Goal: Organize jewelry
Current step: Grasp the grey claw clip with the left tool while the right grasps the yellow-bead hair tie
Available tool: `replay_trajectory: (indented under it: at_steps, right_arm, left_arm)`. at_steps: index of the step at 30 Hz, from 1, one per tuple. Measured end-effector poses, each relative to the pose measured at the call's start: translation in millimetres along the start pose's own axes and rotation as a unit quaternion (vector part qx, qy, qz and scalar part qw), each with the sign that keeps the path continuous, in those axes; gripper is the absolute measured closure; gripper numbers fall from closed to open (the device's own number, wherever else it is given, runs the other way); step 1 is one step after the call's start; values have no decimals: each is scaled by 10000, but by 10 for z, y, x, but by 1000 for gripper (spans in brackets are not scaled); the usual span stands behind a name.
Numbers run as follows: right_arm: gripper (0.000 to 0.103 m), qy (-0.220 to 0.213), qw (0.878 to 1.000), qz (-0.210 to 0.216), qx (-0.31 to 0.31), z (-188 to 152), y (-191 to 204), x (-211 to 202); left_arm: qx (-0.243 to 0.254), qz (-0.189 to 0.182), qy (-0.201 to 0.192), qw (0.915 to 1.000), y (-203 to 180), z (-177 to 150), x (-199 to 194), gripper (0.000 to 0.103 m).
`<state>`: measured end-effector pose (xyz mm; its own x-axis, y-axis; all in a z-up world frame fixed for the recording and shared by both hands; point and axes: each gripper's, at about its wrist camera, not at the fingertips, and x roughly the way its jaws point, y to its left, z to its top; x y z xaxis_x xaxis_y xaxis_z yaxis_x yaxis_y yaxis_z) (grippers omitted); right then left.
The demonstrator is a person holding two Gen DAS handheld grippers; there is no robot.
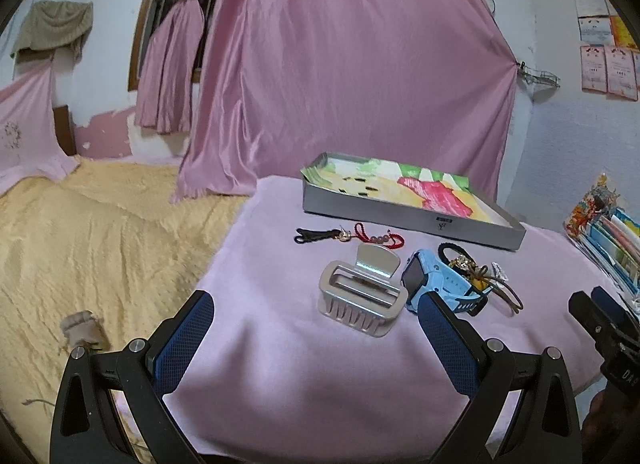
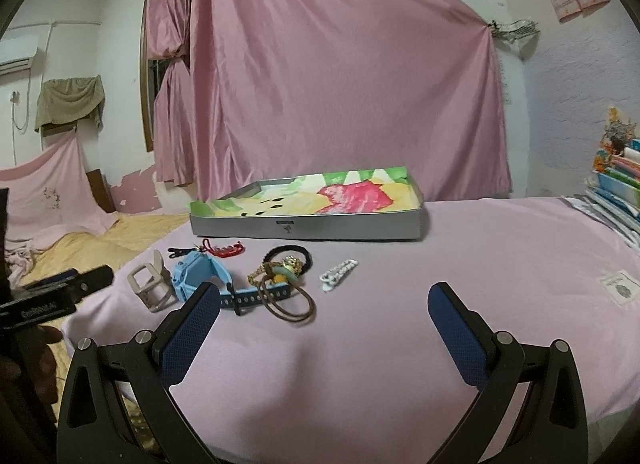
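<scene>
Both grippers hung spread and empty over the pink-covered table (image 2: pixel 480 248): the left gripper (image 1: pixel 316 340) just short of the silver claw clip (image 1: pixel 360 302), the right gripper (image 2: pixel 324 328) near the blue watch (image 2: pixel 200 276). The jewelry lay loose before the shallow tray (image 2: pixel 304 226). The clip looked rigid, light and slick, best pinched across its body; the brown hair ties (image 2: pixel 286 304) looked limp and likely to snag.

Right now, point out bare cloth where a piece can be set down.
Free: the pink cloth right of the white clip, and the strip nearest both claws. Crowded: hair claw clip, blue watch and hair ties before the tray.
</scene>
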<state>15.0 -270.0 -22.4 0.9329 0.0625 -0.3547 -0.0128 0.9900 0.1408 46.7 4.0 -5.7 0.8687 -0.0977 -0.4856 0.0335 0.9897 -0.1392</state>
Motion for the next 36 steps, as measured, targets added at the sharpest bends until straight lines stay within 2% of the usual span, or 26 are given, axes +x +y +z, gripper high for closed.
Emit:
replay_trajectory:
  at_steps: [7, 10, 13, 21, 25, 36]
  right_arm:
    - [2, 258, 9991, 304, 107, 116, 12, 269]
    - [8, 380, 9985, 359, 132, 152, 32, 392]
    - [20, 512, 9978, 395, 174, 169, 35, 504]
    - [32, 940, 9939, 518, 253, 181, 78, 806]
    - [39, 1289, 9900, 525, 245, 192, 128, 956]
    - [41, 2122, 9768, 274, -56, 238, 282, 1292]
  left_arm:
    - [32, -206, 397, 9990, -31, 48, 248, 1]
    - [-36, -282, 515, 9983, -41, 87, 343, 1]
    - [-51, -317, 630, 9975, -60, 111, 440, 1]
    - [131, -363, 886, 9953, -145, 111, 592, 1]
    - [160, -384, 1051, 9936, -133, 130, 660, 10]
    - [254, -641, 1355, 9884, -164, 178, 796, 33]
